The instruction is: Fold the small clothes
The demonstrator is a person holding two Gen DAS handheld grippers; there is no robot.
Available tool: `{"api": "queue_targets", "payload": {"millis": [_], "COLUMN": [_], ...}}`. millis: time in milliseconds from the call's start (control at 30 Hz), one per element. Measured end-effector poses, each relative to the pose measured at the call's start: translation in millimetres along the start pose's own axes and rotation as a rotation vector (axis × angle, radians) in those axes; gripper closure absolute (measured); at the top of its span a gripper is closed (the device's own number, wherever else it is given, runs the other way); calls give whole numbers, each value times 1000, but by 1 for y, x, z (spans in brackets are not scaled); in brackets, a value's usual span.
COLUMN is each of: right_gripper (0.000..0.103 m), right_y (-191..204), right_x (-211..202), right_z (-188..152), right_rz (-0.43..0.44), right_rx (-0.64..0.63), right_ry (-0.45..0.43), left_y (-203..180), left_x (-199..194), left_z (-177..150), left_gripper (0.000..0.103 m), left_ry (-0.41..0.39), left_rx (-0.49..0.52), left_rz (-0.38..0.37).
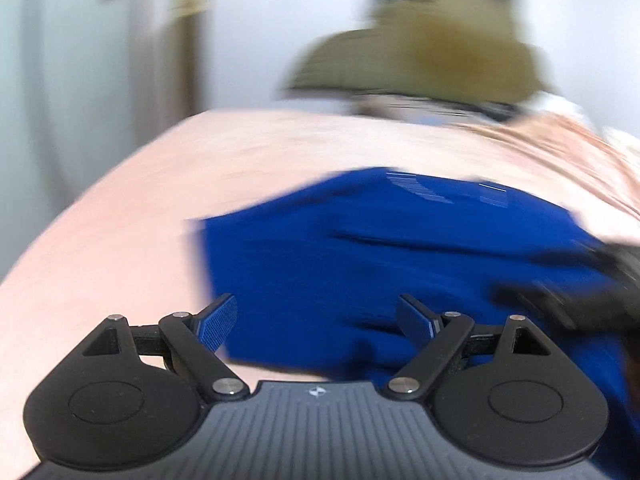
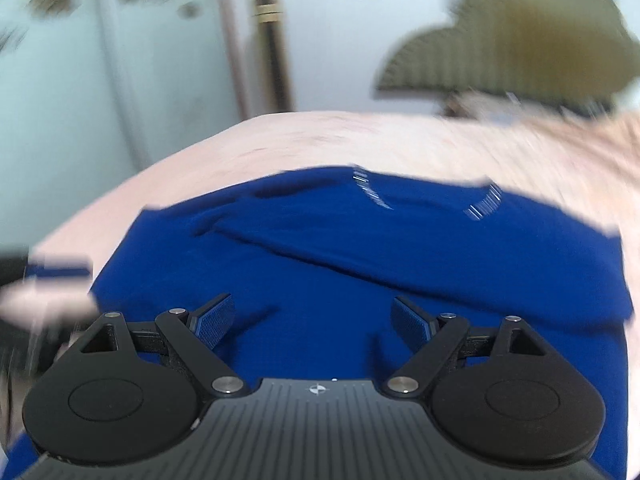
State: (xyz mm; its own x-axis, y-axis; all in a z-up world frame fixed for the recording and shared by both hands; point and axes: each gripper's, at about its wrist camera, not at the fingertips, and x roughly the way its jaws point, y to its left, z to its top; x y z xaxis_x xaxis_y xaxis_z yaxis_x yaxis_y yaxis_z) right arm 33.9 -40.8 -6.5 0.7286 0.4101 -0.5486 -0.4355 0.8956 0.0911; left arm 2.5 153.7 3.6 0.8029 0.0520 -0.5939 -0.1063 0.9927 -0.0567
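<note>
A small royal-blue shirt [image 1: 400, 256] lies spread on a pale pink bed sheet [image 1: 200, 168]. In the right wrist view the shirt [image 2: 360, 256] shows a neck opening with a white-striped trim at its far edge and a fold line across it. My left gripper [image 1: 316, 324] is open and empty, low over the shirt's near left edge. My right gripper [image 2: 312, 320] is open and empty over the shirt's near part. The right gripper also shows blurred at the right edge of the left wrist view [image 1: 580, 300]. Both views are motion-blurred.
An olive-brown pile of fabric [image 1: 424, 48] sits at the far end of the bed, also in the right wrist view [image 2: 512, 36]. White walls and a dark wooden post [image 2: 272, 48] stand behind. The sheet [image 2: 360, 140] extends beyond the shirt.
</note>
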Motion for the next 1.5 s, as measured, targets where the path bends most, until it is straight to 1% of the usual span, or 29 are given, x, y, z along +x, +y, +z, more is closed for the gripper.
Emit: {"api": "queue_targets", "payload": {"millis": [33, 67, 100, 133, 200, 233, 267, 300, 333, 367, 433, 467, 500, 567, 633, 700, 800, 833, 867, 900, 933, 1000, 1033, 1067, 1167, 1267, 1367, 1433, 1500], "right_gripper": [16, 18, 19, 21, 28, 36, 43, 46, 52, 55, 55, 56, 58, 58, 59, 59, 59, 60, 68, 75, 93, 94, 98, 100, 100, 100, 98, 97, 94], "right_y": [13, 26, 40, 53, 77, 88, 98, 107, 112, 118, 128, 131, 135, 143, 145, 147, 149, 149, 151, 150, 148, 136, 127, 114, 57, -12, -75, -111, -135], "right_x": [1, 2, 4, 6, 11, 14, 19, 23, 27, 31, 38, 41, 42, 41, 42, 48, 64, 71, 75, 77, 76, 70, 63, 56, 24, -7, -30, -32, -27], "right_z": [2, 2, 2, 3, 2, 0, -2, -5, -8, -11, -17, -22, -29, -40, -43, -39, -32, -31, -31, -30, -27, -18, -11, -2, 23, 30, 13, -5, -26], "right_rz": [5, 7, 4, -4, -24, -37, -59, -82, -99, -116, -140, -138, -143, -181, -205, -224, -244, -245, -243, -234, -216, -172, -145, -119, -88, -69, -85, -74, -36], "right_rx": [-56, -114, -184, -251, -389, -459, -524, -581, -625, -670, -751, -798, -850, -945, -975, -971, -975, -975, -971, -957, -926, -810, -718, -614, -271, 43, 310, 469, 609], "right_ry": [-8, -18, -31, -45, -73, -76, -72, -67, -62, -53, -14, 11, 20, 4, -8, -9, -39, -45, -56, -66, -68, -75, -89, -101, -155, -202, -195, -147, -93], "left_y": [9, 17, 20, 21, 16, 12, 14, 11, 10, 10, 17, 19, 20, 21, 20, 18, 17, 18, 20, 21, 22, 21, 20, 17, 2, -21, -44, -58, -74], "left_x": [6, 11, 16, 23, 28, 30, 26, 27, 28, 29, 26, 27, 29, 27, 31, 36, 35, 35, 36, 35, 34, 27, 22, 17, 1, -6, -7, -7, -6], "left_z": [4, 6, 7, 8, 5, 3, -2, -4, -5, -7, -8, -9, -7, -7, -8, -9, -10, -10, -10, -10, -9, -8, -7, -6, -2, -1, -5, -9, -13], "left_gripper": [16, 16, 16, 16, 17, 17, 17, 17, 17, 16, 16, 16, 16, 16, 16, 16, 16, 16, 16, 16, 16, 16, 16, 16, 16, 16, 16, 16, 16], "left_ry": [22, 36, 50, 73, 96, 105, 112, 118, 121, 125, 138, 144, 147, 148, 150, 149, 147, 149, 151, 150, 146, 120, 104, 79, 18, 5, 8, 12, 15], "left_rx": [-41, -66, -69, -55, -21, 0, 11, 21, 26, 28, 13, 1, -7, -12, -3, 8, 9, 5, -1, -6, -12, -14, -6, 7, 77, 197, 289, 333, 387], "left_rz": [41, 64, 77, 104, 151, 159, 159, 156, 154, 155, 152, 146, 141, 136, 140, 147, 148, 146, 142, 139, 138, 139, 137, 131, 88, 34, -5, -45, -74]}}
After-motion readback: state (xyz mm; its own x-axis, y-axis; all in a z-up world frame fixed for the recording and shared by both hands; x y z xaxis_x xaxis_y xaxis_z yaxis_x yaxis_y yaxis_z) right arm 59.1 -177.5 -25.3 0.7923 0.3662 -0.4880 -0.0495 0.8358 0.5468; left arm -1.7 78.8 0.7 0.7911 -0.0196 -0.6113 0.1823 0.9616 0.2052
